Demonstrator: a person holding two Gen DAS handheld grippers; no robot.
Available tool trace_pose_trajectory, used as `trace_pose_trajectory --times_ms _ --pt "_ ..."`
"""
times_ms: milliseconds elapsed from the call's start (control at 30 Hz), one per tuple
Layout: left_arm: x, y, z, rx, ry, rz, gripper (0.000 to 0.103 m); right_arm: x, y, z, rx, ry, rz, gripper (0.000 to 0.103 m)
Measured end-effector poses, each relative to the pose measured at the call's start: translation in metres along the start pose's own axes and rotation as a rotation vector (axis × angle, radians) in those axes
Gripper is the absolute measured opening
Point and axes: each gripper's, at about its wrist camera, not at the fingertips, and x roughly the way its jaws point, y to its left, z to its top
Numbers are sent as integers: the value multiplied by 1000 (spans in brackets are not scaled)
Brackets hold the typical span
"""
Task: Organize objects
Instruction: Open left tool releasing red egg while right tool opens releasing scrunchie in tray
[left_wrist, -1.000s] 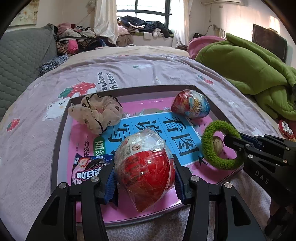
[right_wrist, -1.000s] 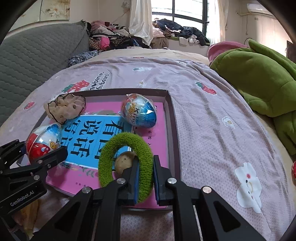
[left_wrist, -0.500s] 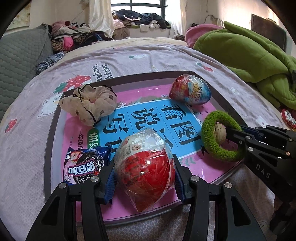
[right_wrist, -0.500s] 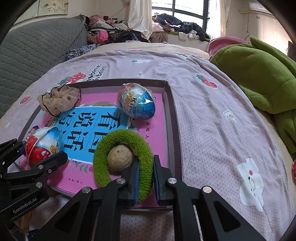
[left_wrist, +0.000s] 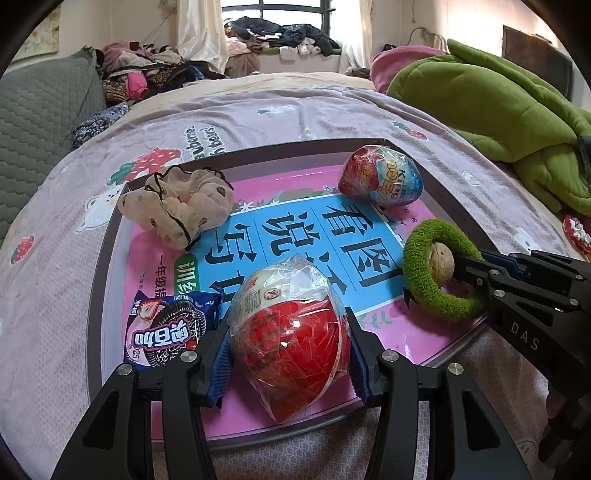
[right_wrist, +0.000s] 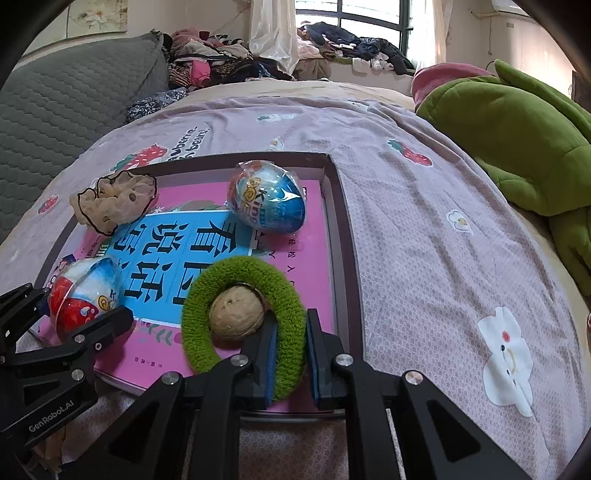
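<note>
My left gripper (left_wrist: 290, 343) is shut on a red wrapped toy egg (left_wrist: 290, 339), held over the near edge of a grey tray (left_wrist: 98, 295) lined with a pink and blue book. It also shows in the right wrist view (right_wrist: 83, 295). My right gripper (right_wrist: 290, 332) is shut on a green fuzzy hair ring (right_wrist: 243, 314), low over the tray's near right corner; a walnut (right_wrist: 236, 314) sits inside the ring. The ring (left_wrist: 436, 273) and walnut (left_wrist: 440, 263) also show in the left wrist view.
In the tray lie a blue and red toy egg (left_wrist: 380, 181), a beige scrunchie (left_wrist: 177, 206) and a cookie packet (left_wrist: 166, 328). The tray sits on a purple bedsheet (right_wrist: 424, 221). A green blanket (left_wrist: 498, 103) lies at the right, clothes piles at the back.
Both grippers have come lower and closer over the tray with their objects still held. The green ring now encircles the walnut on the book.
</note>
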Motion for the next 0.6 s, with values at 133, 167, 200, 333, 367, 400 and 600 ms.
trace_pose_trajectory --times_ms 133,167,200,333,367,400,600 --pt "0 -2 -1 6 21 15 54 0 -1 0 3 2 -3 14" --pt "0 -3 -1 8 27 15 55 1 -1 0 3 2 -5 14" --pt "0 -3 -1 9 28 15 55 1 -1 0 3 3 -5 14" --pt "0 -4 -1 12 33 23 58 1 -1 0 2 5 -7 14" --pt "0 -4 -1 10 34 19 59 1 -2 0 2 6 -8 14" --pt "-1 -3 -1 7 36 12 60 1 -2 0 2 7 -10 14" --pt "0 -6 -1 10 46 3 65 2 -2 0 -2 9 -17 18"
